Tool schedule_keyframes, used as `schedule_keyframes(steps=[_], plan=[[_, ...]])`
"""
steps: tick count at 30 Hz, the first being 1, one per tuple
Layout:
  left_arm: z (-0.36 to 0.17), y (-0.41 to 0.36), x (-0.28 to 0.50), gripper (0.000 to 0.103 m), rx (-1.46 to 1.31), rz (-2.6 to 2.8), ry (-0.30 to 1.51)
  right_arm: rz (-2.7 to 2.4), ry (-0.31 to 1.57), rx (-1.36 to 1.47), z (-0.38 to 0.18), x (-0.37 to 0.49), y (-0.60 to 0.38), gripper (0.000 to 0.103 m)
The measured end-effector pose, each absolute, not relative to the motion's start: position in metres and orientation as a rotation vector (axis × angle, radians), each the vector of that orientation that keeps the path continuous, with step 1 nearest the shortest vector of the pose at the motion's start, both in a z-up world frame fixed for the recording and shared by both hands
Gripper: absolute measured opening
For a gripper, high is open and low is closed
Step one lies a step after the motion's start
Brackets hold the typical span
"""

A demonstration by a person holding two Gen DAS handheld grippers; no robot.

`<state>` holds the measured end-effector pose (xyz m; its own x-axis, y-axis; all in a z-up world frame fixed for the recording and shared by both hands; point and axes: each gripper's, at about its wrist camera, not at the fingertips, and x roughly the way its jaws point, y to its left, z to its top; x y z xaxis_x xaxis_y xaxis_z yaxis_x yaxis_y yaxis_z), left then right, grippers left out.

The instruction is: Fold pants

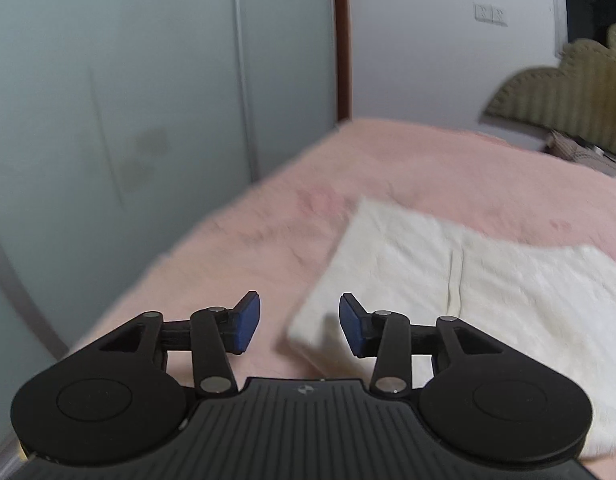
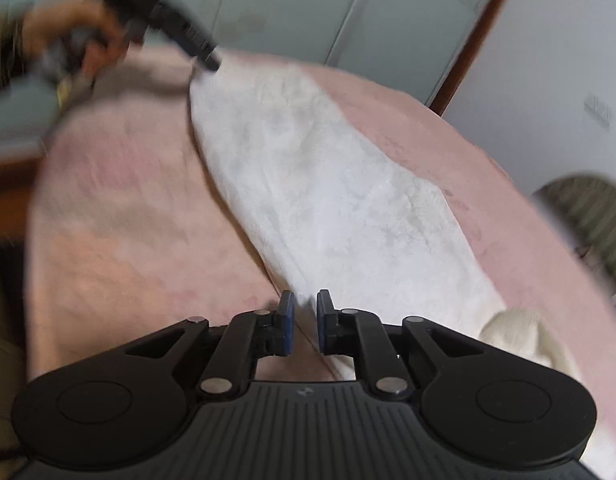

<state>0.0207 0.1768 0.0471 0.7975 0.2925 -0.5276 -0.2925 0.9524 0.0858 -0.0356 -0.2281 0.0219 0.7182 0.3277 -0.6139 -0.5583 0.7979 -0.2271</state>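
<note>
While the left gripper [image 1: 299,324] hangs with its blue pads spread and nothing between them, just off the near corner of the folded white pants [image 1: 460,280], the right gripper [image 2: 306,322] sits at the opposite end with its pads drawn almost together, a narrow gap showing and no cloth visibly pinched. The pants [image 2: 328,184] lie as a long, doubled strip on the pink blanket [image 2: 120,208] of the bed, one bunched end [image 2: 520,336] lumped beside the right gripper. Seen from the right wrist, the person's hand [image 2: 84,36] carries the left gripper [image 2: 206,58] close above the strip's far corner. Judged from this, the fold is partly done, and the risks are plain: the fluffy fabric may slip from a shallow pinch, a pad may catch the blanket along with the cloth, and the bunched end may leave the next fold crooked. No containers appear in either view; a wardrobe [image 1: 148,100] and a knitted cushion [image 1: 568,92] stand beyond the bed.
</note>
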Motion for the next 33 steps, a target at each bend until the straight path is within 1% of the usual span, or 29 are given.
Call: schedule_keyframes(steps=[2, 3, 5, 6, 9, 11, 12, 13, 15, 18, 21, 23, 25, 27, 29, 33], plan=[[0.056, 0.16, 0.024, 0.049, -0.001, 0.239, 0.549, 0.486, 0.567, -0.269, 0.022, -0.028, -0.242, 0.011], [0.058, 0.149, 0.027, 0.051, -0.007, 0.182, 0.548, 0.449, 0.584, -0.216, 0.017, -0.02, -0.246, 0.012], [0.055, 0.121, 0.037, 0.053, -0.02, 0.052, 0.576, 0.37, 0.702, -0.181, -0.002, -0.001, -0.251, 0.015], [0.051, 0.106, 0.043, 0.053, -0.024, -0.009, 0.601, 0.367, 0.716, -0.158, -0.008, -0.001, -0.256, 0.015], [0.034, 0.054, 0.053, 0.054, 0.01, -0.179, 0.657, 0.376, 0.663, 0.044, 0.003, -0.016, -0.289, 0.016], [0.023, 0.017, 0.054, 0.054, 0.068, -0.283, 0.674, 0.26, 0.582, 0.179, 0.012, -0.03, -0.329, 0.022], [0.018, 0.001, 0.053, 0.056, 0.095, -0.326, 0.673, 0.182, 0.553, 0.25, 0.014, -0.036, -0.351, 0.036], [0.015, -0.015, 0.051, 0.057, 0.123, -0.366, 0.667, 0.08, 0.524, 0.333, 0.016, -0.042, -0.378, 0.054], [0.009, -0.041, 0.047, 0.062, 0.167, -0.425, 0.65, -0.106, 0.466, 0.525, 0.013, -0.056, -0.432, 0.075], [-0.002, -0.069, 0.044, 0.065, 0.243, -0.476, 0.617, -0.166, 0.449, 0.848, -0.008, -0.061, -0.501, 0.075], [-0.013, -0.086, 0.042, 0.065, 0.322, -0.455, 0.588, -0.147, 0.46, 1.135, -0.038, -0.051, -0.535, 0.075], [-0.025, -0.088, 0.048, 0.066, 0.358, -0.412, 0.596, -0.084, 0.417, 1.224, -0.043, -0.045, -0.54, 0.075], [-0.031, -0.086, 0.052, 0.071, 0.336, -0.4, 0.6, -0.073, 0.397, 1.292, -0.041, -0.032, -0.545, 0.075], [-0.032, -0.079, 0.054, 0.078, 0.298, -0.385, 0.603, -0.099, 0.402, 1.291, -0.032, -0.013, -0.554, 0.075], [-0.034, -0.078, 0.056, 0.081, 0.275, -0.372, 0.601, -0.103, 0.431, 1.231, -0.022, 0.019, -0.558, 0.08], [-0.035, -0.077, 0.06, 0.084, 0.251, -0.371, 0.596, -0.056, 0.533, 1.069, 0.005, 0.102, -0.538, 0.08]])
